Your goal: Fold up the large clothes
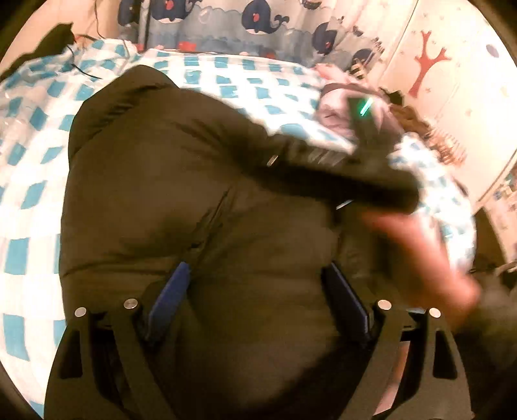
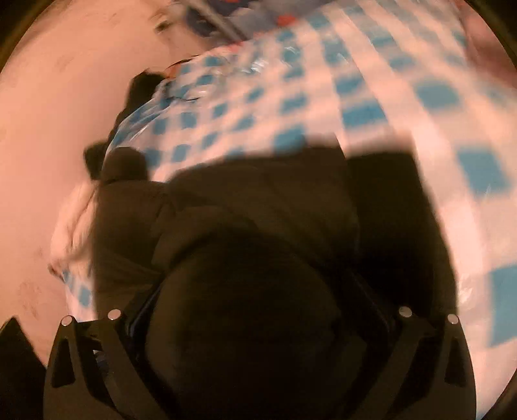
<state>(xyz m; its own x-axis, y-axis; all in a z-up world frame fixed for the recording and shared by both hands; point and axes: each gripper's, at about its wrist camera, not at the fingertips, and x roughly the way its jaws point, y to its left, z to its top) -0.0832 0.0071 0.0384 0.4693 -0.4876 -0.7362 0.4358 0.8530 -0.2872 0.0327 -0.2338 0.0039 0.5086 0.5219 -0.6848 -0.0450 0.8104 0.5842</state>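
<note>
My left gripper (image 1: 258, 284) hangs right over the dark puffy jacket (image 1: 181, 200), blue pads (image 1: 171, 290) spread wide with nothing pinched; the padded cloth bulges up between them but I cannot see either pad pressing it. My right gripper (image 2: 258, 310) is half buried in a dark fold of the same jacket (image 2: 258, 200). Its fingers are hidden behind the bulge and the view is smeared, so I cannot tell whether they have closed on anything.

From the left wrist, the jacket fills the middle, lying on the blue-and-white checked cover (image 1: 29, 181). Its body runs from my fingers at 6 o'clock up toward 11 o'clock, which I take as its long axis, the rounded far end near 11. Which end is collar and which hem I cannot tell. A sleeve (image 1: 339, 168) crosses toward 3 o'clock, with a blurred bare hand (image 1: 420, 255) sweeping at about 4 o'clock.

To do this step well, I judge I should bring the sleeve flat across the chest before folding along the length, and press the air out as I go, since stuffing this thick will spring back. Taking a deep bite of cloth rather than the slippery outer skin should keep it from sliding out.

Farthest off, at 12 o'clock, hangs the whale-print curtain (image 1: 258, 26).
</note>
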